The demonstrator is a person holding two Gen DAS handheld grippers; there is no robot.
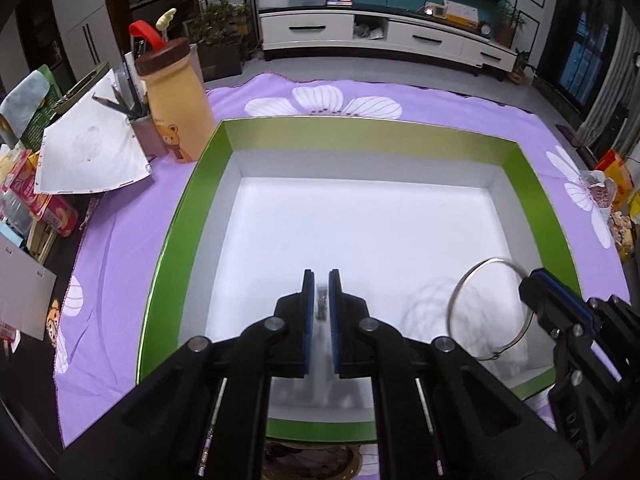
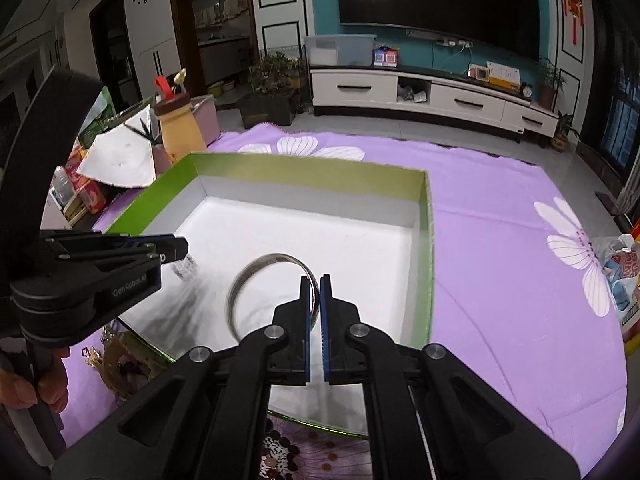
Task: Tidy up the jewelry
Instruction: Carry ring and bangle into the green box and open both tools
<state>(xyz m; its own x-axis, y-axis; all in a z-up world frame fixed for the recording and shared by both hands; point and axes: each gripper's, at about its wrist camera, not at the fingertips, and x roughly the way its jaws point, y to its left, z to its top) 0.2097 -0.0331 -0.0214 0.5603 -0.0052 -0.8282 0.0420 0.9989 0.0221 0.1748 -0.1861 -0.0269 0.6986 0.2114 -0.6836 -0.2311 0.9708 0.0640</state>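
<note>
Both grippers hang over the green-rimmed box (image 1: 188, 208). Left gripper (image 1: 322, 280) is clenched on a small dark chain piece (image 1: 321, 304), blurred. Right gripper (image 2: 314, 284) is clamped on the rim of a silver bangle (image 2: 244, 276), held above the white floor.

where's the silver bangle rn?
The silver bangle is clamped by its rim in the right tongs, hanging over the right part of the green-rimmed box, to the right of the left tongs.
</note>
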